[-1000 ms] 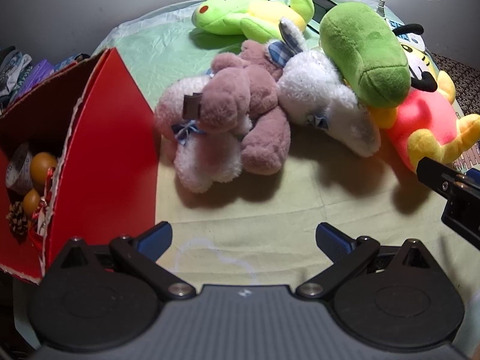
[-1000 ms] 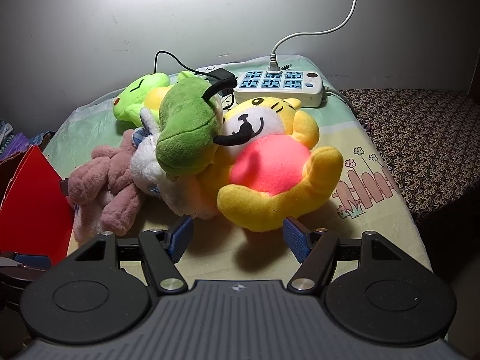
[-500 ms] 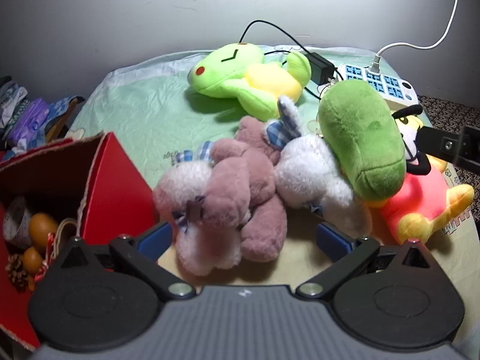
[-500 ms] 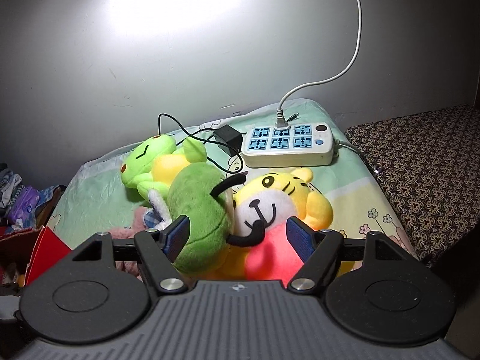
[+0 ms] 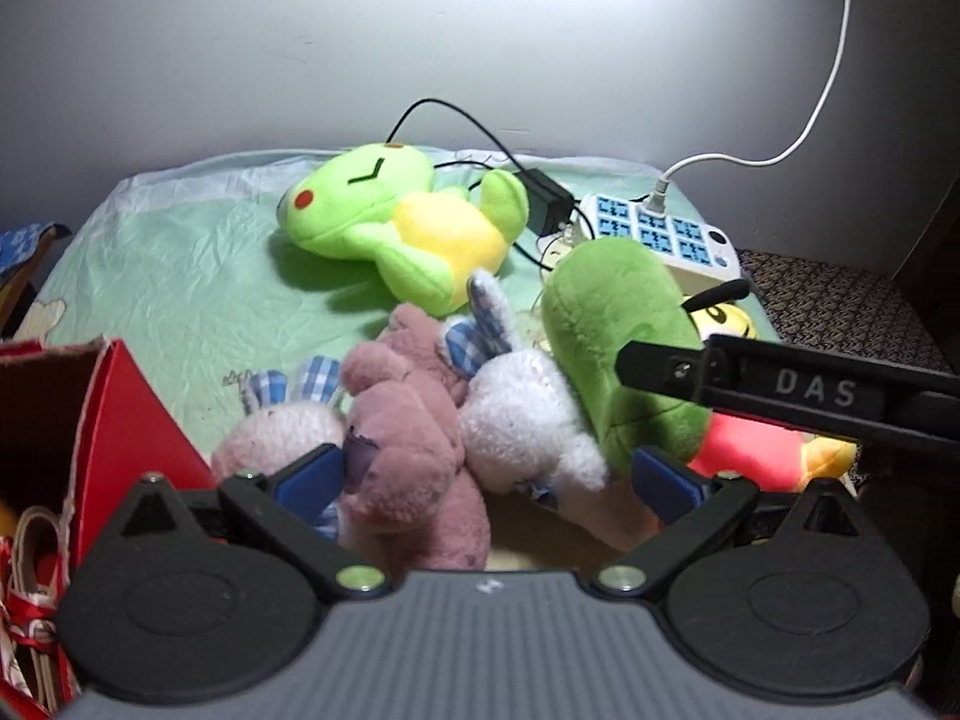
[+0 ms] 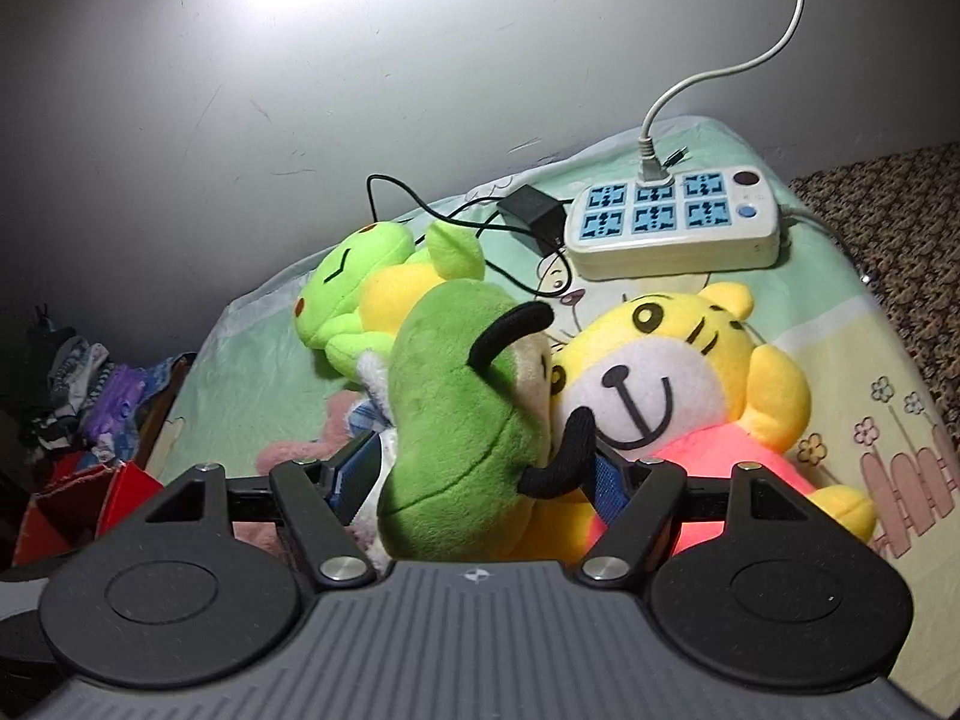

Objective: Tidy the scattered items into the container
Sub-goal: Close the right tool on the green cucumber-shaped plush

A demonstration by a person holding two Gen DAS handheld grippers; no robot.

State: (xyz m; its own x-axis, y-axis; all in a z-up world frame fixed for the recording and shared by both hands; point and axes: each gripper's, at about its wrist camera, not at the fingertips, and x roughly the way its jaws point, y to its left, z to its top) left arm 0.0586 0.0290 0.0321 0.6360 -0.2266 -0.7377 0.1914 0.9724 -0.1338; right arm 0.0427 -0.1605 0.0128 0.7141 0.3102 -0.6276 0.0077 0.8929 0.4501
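Left gripper (image 5: 489,474): fingers spread wide, low over the toy pile; the mauve bear and the white plush lie between its blue pads, and contact with either cannot be told.
Right gripper (image 6: 477,474): fingers spread, standing either side of the dark green plush; whether the pads press it cannot be told. In the left wrist view it shows as a black bar entering from 3 o'clock.
Mauve bear (image 5: 414,444): nearest toy, at 6 o'clock in the left wrist view, touching the white plush (image 5: 522,426) on its right.
Dark green plush (image 6: 456,420): leaning on the tiger toy, with black strap-like parts curling over it.
Tiger toy (image 6: 666,378): yellow head, pink body, at 3 o'clock of the dark green plush, touching it.
Red box (image 5: 129,414): at 9 o'clock in the left wrist view, open, just beside the pile; red-and-white ribbon shows inside.
Frog toy (image 5: 390,222): light green with a yellow belly, farther back towards 12 o'clock, lying apart from the pile.
Power strip (image 6: 672,222): farthest, at 1 o'clock by the wall, white cable plugged in; a black adapter (image 6: 531,210) lies beside it.
Surface: pale green printed sheet (image 5: 180,276).
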